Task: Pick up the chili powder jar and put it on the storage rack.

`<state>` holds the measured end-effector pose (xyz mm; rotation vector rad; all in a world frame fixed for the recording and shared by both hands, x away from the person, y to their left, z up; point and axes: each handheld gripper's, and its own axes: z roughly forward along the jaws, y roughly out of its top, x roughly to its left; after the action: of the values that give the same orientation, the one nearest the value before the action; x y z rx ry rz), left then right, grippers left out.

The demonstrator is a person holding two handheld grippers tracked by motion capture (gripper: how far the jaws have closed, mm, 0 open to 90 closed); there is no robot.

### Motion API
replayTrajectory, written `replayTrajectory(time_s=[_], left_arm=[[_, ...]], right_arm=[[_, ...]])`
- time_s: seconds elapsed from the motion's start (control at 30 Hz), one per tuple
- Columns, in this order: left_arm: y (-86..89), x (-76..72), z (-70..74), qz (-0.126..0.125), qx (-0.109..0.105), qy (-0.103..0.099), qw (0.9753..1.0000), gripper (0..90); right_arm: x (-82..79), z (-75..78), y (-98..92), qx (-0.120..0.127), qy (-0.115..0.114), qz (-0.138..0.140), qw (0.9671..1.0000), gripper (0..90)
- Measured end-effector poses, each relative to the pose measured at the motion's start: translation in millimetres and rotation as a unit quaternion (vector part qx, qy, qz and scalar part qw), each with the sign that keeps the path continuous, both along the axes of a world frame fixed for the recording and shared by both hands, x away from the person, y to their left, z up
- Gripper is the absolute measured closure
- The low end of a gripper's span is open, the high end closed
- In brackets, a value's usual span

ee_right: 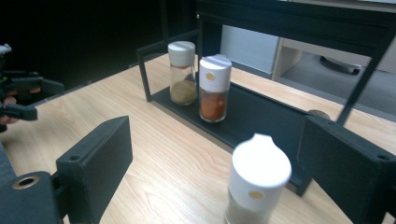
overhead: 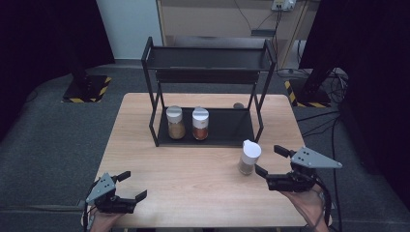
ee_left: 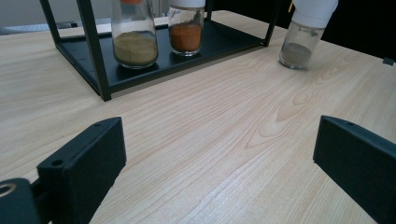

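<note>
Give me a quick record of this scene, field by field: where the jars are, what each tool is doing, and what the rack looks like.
rack: black two-tier rack at the table's far side
on lower shelf: tan spice jar beside orange spice jar, both upright
off rack: white-capped jar, upright on the wood, in front of the rack's right corner
right tool: open, jaws either side of that jar, not gripping
left tool: open, holding nothing, at near left edge
</note>
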<state>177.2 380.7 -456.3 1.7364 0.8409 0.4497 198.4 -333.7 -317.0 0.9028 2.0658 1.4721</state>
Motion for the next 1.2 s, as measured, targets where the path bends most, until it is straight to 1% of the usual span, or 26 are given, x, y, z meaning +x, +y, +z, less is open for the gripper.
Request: replayTrajectory(time_s=[0.13,0.27,0.33,0.4,0.47,0.73,0.77,0.9,0.97,1.03,1.2], left_arm=[[0.2,-0.2,-0.1,0.000,-0.001,-0.001,1.0000,1.5],[0.3,-0.3,-0.2,0.000,-0.001,-0.001,1.0000,1.5],[0.1,-0.1,-0.2,0.000,-0.001,-0.001,1.0000,1.5],[-0.1,0.0,-0.2,0.000,0.000,0.000,1.0000,1.5],[-0.2,0.0,-0.1,0.000,0.000,0.000,1.0000,1.5],[0.4,0.2,-0.7,0.000,-0.003,0.000,1.0000,1.5],[0.5,0.3,-0.7,0.000,-0.003,0.001,1.0000,1.5],[0.7,0.6,-1.1,-0.001,-0.005,0.001,1.0000,1.5],[0.5,0.6,-1.0,-0.001,-0.004,0.000,1.0000,1.5],[0.5,0.9,-1.1,-0.001,-0.004,0.001,1.0000,1.5],[0.6,1.2,-1.2,-0.002,-0.003,0.000,1.0000,1.5]], right_arm=[[-7.9,-10.2,-8.7,0.005,0.003,-0.007,1.0000,10.2],[-14.7,-19.8,-16.1,0.007,0.008,-0.022,0.9997,10.0],[-16.1,-25.1,-20.5,0.012,0.014,-0.025,0.9995,10.1],[-17.8,-29.0,-21.3,0.004,0.017,-0.034,0.9993,9.9],[-17.8,-35.8,-26.0,0.010,0.021,-0.034,0.9991,9.8],[-26.4,-57.7,-36.0,0.019,0.025,-0.053,0.9981,9.7],[-27.5,-60.1,-36.6,0.016,0.024,-0.056,0.9980,9.7],[-30.3,-66.7,-39.2,0.013,0.030,-0.063,0.9975,9.7],[-30.4,-69.2,-40.8,0.014,0.035,-0.061,0.9974,9.7],[-32.0,-70.8,-39.3,0.006,0.034,-0.065,0.9973,9.7],[-31.2,-78.2,-39.5,0.007,0.037,-0.065,0.9972,9.7]])
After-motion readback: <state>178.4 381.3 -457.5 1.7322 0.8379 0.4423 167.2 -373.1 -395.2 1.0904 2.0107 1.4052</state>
